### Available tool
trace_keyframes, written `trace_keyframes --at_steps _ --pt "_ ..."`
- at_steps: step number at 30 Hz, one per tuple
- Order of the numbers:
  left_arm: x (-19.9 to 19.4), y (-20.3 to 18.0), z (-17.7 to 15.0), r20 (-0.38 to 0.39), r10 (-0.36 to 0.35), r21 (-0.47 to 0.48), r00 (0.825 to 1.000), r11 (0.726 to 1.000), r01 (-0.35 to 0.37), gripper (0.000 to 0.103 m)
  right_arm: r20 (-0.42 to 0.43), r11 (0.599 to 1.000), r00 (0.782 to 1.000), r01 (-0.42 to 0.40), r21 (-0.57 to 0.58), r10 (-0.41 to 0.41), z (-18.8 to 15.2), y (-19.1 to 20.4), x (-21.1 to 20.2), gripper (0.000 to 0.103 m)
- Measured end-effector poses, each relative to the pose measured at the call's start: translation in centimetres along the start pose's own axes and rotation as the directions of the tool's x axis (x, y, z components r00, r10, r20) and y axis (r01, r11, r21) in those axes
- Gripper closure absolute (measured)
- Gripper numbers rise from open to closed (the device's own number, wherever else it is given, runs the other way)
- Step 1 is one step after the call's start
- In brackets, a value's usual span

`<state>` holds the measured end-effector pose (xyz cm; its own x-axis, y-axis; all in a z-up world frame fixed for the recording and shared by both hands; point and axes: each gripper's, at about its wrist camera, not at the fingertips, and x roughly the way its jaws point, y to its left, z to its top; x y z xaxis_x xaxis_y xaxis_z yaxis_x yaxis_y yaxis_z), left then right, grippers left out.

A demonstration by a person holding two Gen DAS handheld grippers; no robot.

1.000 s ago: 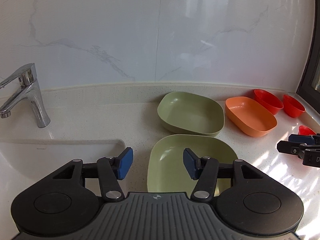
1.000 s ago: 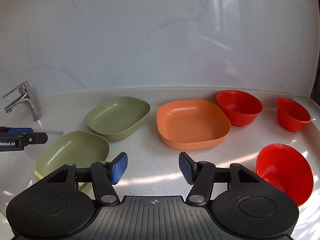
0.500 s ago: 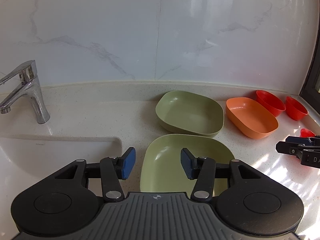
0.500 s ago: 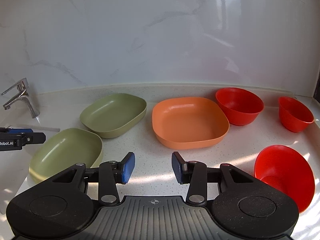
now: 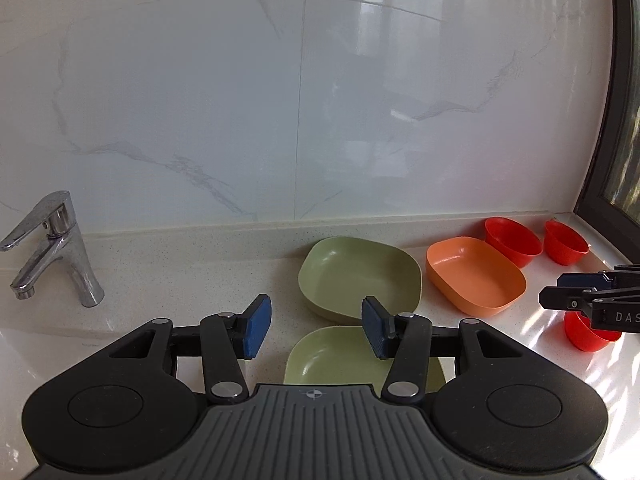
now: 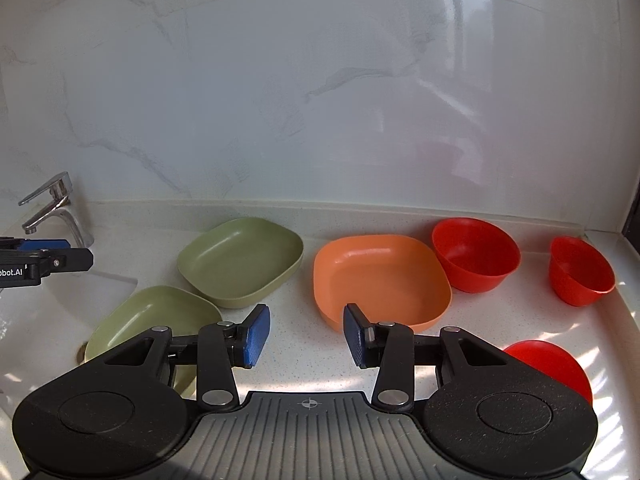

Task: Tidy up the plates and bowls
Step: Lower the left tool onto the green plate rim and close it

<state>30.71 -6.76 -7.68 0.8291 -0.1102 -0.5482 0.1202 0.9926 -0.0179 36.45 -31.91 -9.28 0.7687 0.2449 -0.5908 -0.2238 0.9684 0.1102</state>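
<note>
Left wrist view first: the left gripper [image 5: 316,326] hangs above the pale speckled counter [image 5: 192,264] with its blue pads spread and nothing between them; just beyond and below them lies the near green plate [image 5: 340,356], partly hidden by the gripper's body. Taking the orange plate [image 5: 476,276] as the landmark, the far green plate [image 5: 360,272] sits just to its left, apart from it by a narrow strip of counter; the near green plate lies in front of that one, their rims close, though I cannot tell whether they touch. Behind the orange plate on its right stands a large red bowl [image 5: 508,240], close against its corner; a smaller red bowl [image 5: 566,242] stands further right, near the dark window frame [image 5: 612,160]. A third red bowl [image 5: 586,336] sits in front and to the right of the orange plate, partly covered by the right gripper's fingers. Far to the left of the orange plate, past both green plates, stand the chrome tap [image 5: 52,248] and the white sink [image 6: 44,320].

From the right wrist view, the right gripper [image 6: 306,334] is also empty, pads apart with a moderate gap, hovering just in front of the orange plate's near rim.
</note>
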Motion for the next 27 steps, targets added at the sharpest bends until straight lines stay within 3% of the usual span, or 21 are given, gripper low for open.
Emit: trace_keyframes --at_steps 6,12,14,20,22,27 --pt "-0.7 -0.4 1.7 0.021 -0.047 0.028 0.999 0.999 0.047 0.05 0.016 0.999 0.999 0.045 0.009 -0.046 1.6 0.2 -1.4 0.065" --pt "-0.4 -1.3 1.6 0.006 -0.043 0.016 0.999 0.999 0.043 0.05 0.017 0.999 0.999 0.05 -0.001 -0.05 2.0 -0.5 -2.1 0.065" --pt "-0.5 -1.6 1.4 0.013 -0.007 0.03 1.0 1.0 0.007 0.05 0.01 0.999 0.999 0.045 -0.011 -0.045 1.8 -1.0 -2.0 0.065" --pt "0.0 -1.2 0.3 -0.006 0.054 -0.007 0.999 0.999 -0.054 0.05 -0.014 0.999 0.999 -0.042 -0.008 0.042 1.6 -1.6 -0.7 0.064" --pt "0.9 -0.8 -0.5 -0.034 0.088 -0.01 0.996 0.996 -0.088 0.05 -0.029 0.997 0.997 -0.072 -0.019 0.072 0.9 -1.0 0.3 0.063" --pt "2.9 1.0 -2.8 -0.114 0.096 -0.065 0.989 0.992 -0.104 0.05 -0.108 0.988 0.982 -0.156 -0.009 0.154 -1.1 1.1 3.5 0.063"
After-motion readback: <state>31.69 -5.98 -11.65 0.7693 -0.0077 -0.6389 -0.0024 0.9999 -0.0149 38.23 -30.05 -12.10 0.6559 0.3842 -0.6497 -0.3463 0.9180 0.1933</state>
